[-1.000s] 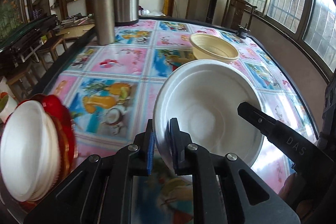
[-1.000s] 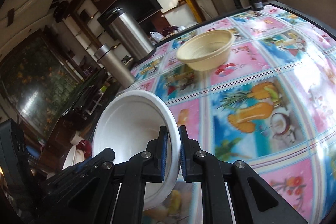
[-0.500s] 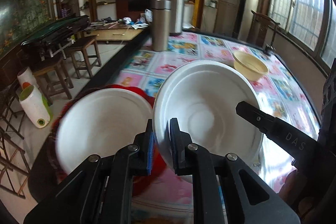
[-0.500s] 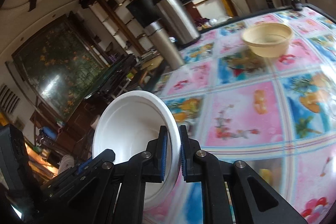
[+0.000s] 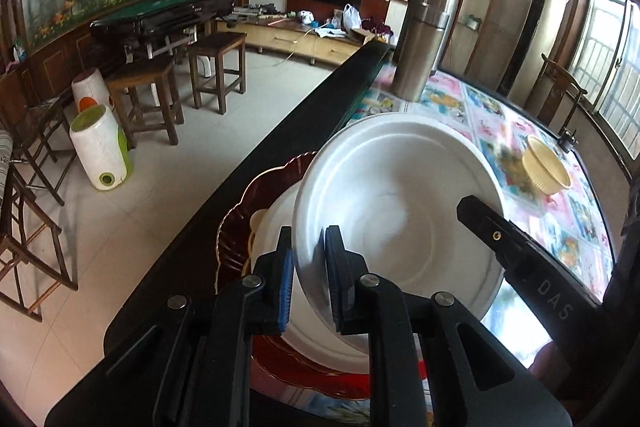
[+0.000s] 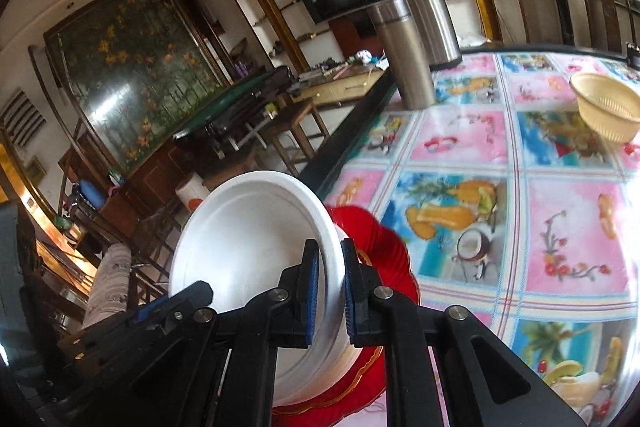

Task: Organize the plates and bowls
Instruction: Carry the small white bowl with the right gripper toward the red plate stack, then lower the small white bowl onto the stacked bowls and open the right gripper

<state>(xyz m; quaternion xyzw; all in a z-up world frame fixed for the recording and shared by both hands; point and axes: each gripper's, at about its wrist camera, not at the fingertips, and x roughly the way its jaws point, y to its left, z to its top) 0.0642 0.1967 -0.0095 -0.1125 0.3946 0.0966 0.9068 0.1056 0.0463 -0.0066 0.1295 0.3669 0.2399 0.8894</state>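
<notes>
Both hand-held grippers (image 5: 308, 275) (image 6: 330, 291) clamping white bowl (image 5: 400, 211) rim, red plate (image 5: 240, 219) beneath mostly hidden

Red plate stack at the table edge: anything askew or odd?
Yes. The red plate sits at the table's dark edge, close to the drop. The white bowl above it is tilted, pinched at opposite rims by the left hand-held gripper and right hand-held gripper. No spills or damage visible.

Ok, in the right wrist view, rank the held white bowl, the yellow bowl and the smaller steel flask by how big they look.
1. White bowl, largest, though nearest the camera.
2. Smaller steel flask.
3. Yellow bowl, smallest-looking, partly cut off at the edge.
</notes>
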